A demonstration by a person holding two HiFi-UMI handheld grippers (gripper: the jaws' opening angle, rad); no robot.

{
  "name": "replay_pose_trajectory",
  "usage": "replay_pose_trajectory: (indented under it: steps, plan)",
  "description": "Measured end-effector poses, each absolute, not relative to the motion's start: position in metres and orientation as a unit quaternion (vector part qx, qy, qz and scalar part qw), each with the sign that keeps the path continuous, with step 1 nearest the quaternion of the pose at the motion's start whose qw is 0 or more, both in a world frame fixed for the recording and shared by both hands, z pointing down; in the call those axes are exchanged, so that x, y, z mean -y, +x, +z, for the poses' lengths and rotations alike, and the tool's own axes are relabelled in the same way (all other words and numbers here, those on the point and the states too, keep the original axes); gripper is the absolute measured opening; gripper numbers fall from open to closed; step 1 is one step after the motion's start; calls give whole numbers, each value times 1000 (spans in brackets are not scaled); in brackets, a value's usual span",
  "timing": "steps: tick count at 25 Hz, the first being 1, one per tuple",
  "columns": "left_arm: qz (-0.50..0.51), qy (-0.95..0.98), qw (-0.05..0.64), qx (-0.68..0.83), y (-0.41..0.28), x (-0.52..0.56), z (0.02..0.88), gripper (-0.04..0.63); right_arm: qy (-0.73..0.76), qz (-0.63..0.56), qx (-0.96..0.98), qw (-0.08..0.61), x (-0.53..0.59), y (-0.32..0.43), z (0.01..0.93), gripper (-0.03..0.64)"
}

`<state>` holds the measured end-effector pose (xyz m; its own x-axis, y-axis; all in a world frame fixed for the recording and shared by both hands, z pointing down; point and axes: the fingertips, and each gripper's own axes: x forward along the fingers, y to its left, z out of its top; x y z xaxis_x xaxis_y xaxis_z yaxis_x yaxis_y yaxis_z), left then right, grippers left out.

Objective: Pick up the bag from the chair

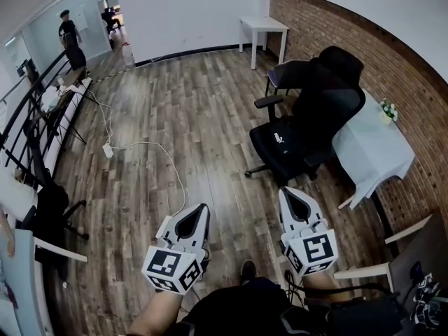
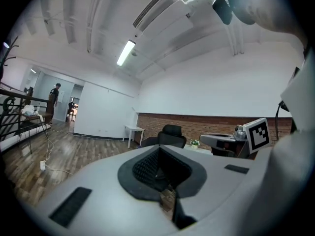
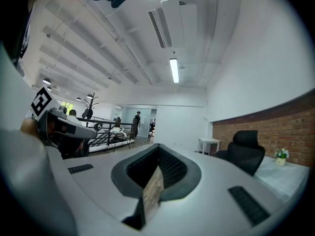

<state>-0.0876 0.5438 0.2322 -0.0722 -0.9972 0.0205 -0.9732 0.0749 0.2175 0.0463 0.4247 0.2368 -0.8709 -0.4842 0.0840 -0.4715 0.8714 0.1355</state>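
Although the left hand-held gripper and the right hand-held gripper each carry a cube w/ black-white square patterns, no word or brand can be read in any view. The only other mark is a small white patch on the black soft bag, too small to read. This bag lies on the seat of the black mesh office chair. It is black on black, so its outline is hard to separate from the seat, and what is inside cannot be seen.

The left hand-held gripper is clenched w/ nothing between the jaws; its own view shows the dark ribbed pads meeting in one seam. The right one is the same: clenched, empty. Both are held low in front of the person, pointing approx toward the chair, well apart from it and from the bag.

Just beside the chair, on its right in the head view, stands a worktop covered w/ white cloth. A small plant w/ white flowers is near its far edge; its pot is too small to make out. A small white table stands by the red brick wall. A thin white cable runs over the wood-plank floor. At far left a person in dark clothes stands near a black metal railing. The holder's arms are cut off at the bottom edge.
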Motion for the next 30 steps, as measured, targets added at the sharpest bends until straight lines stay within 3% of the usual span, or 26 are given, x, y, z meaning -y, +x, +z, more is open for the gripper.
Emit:
replay_pose_trajectory:
  steps: [12, 30]
  plan:
    - [-46, 696, 76, 712, -68, -419, 229, 2, 269, -40, 961, 50, -305, 75, 243, 12]
    - [-52, 727, 96, 678, -89, -322, 243, 2, 304, -33, 950, 59, -229, 59, 254, 12]
